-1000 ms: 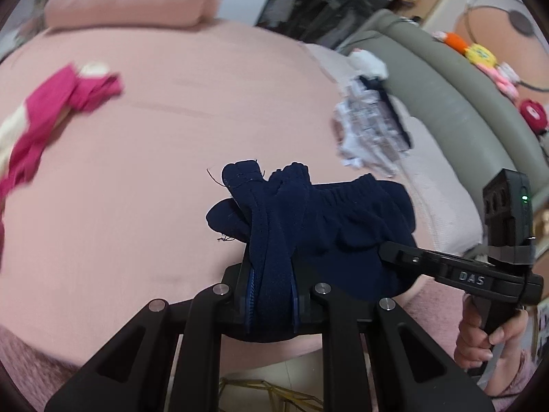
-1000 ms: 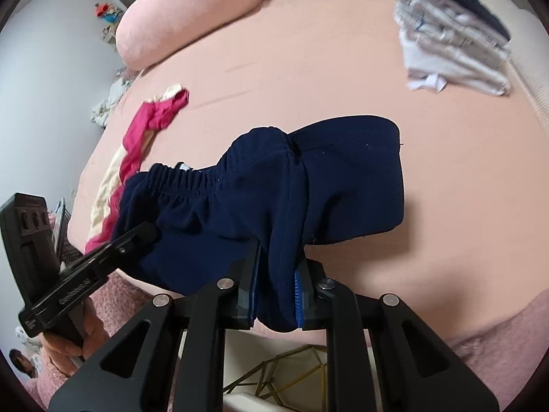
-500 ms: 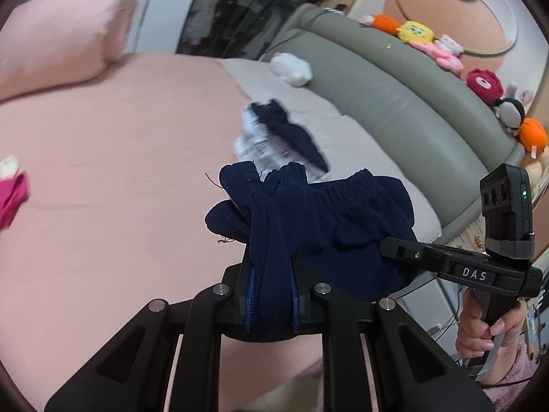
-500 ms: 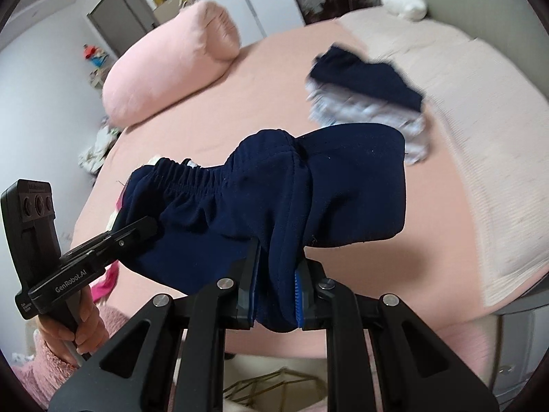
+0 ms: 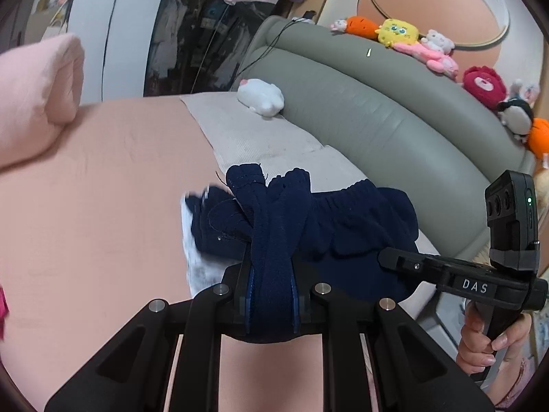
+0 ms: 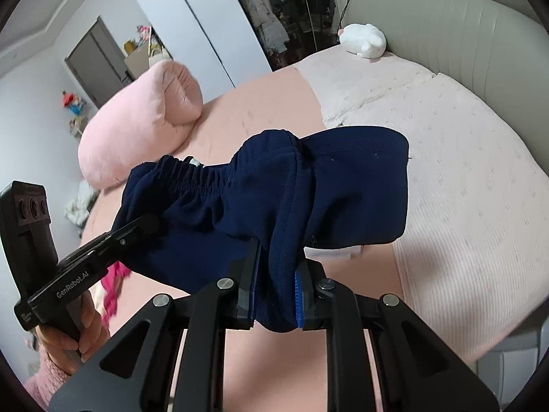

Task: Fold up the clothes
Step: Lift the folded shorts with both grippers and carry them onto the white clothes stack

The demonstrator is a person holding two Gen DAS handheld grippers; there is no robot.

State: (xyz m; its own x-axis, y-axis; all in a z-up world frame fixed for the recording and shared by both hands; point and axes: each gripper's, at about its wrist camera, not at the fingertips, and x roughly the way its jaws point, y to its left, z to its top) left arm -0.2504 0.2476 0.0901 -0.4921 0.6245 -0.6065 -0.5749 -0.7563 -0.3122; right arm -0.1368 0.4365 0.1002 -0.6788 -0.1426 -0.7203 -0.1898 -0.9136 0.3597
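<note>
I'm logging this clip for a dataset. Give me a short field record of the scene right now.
garment: navy shorts, bunched, elastic waistband visible
left gripper: shut on navy shorts
right gripper: shut on navy shorts
garment position: held up over the bed, spanning both grippers
surface: pink bed sheet
other items: pink pillow, white plush toy, grey headboard

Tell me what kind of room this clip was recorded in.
Most likely a bedroom: a bed with a pink sheet, a padded headboard lined with plush toys, and a rolled pink blanket.
</note>
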